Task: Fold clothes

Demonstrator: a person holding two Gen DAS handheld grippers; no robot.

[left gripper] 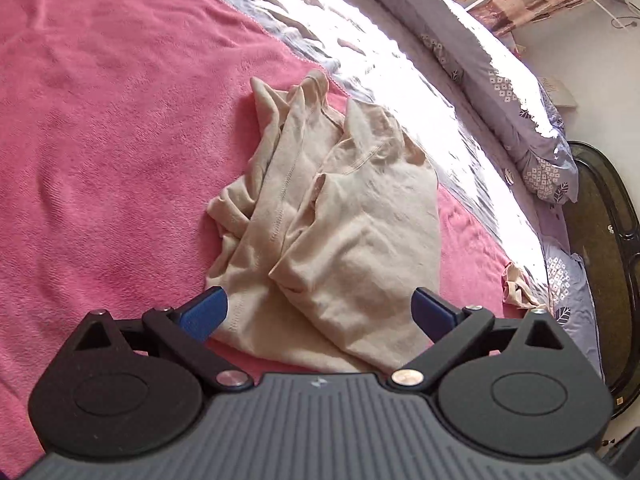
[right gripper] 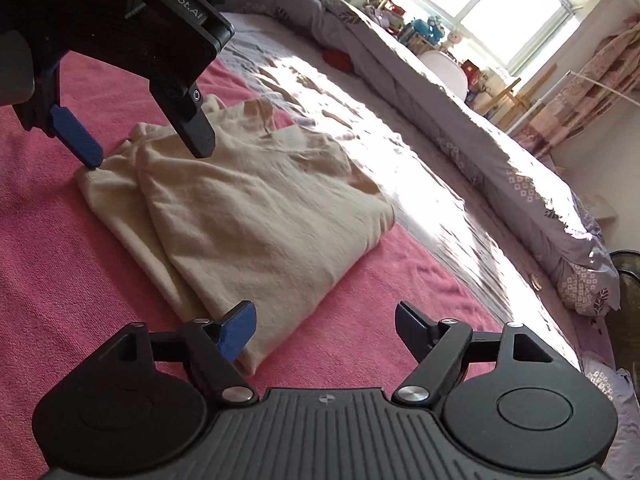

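Note:
A beige garment [left gripper: 340, 208] [right gripper: 260, 208] lies loosely folded on a pink blanket [left gripper: 100, 140] [right gripper: 48, 240]. My left gripper [left gripper: 320, 302] is open, its blue pads [left gripper: 204, 312] standing wide over the garment's near edge with nothing pinched. In the right wrist view the left gripper [right gripper: 148, 158] hangs over the garment's far-left corner, one blue pad touching the hem. My right gripper [right gripper: 324, 312] is open at the garment's near corner. Its left pad [right gripper: 238, 332] rests against the cloth edge, and its right pad is over bare blanket.
A sunlit grey sheet [left gripper: 360, 52] [right gripper: 400, 152] borders the blanket. Beyond it lies a rolled grey floral duvet [left gripper: 520, 92] [right gripper: 520, 184]. A small beige cloth [left gripper: 516, 284] sits at the blanket's right edge. Dark furniture [left gripper: 600, 240] stands to the right, and a window [right gripper: 500, 4] behind.

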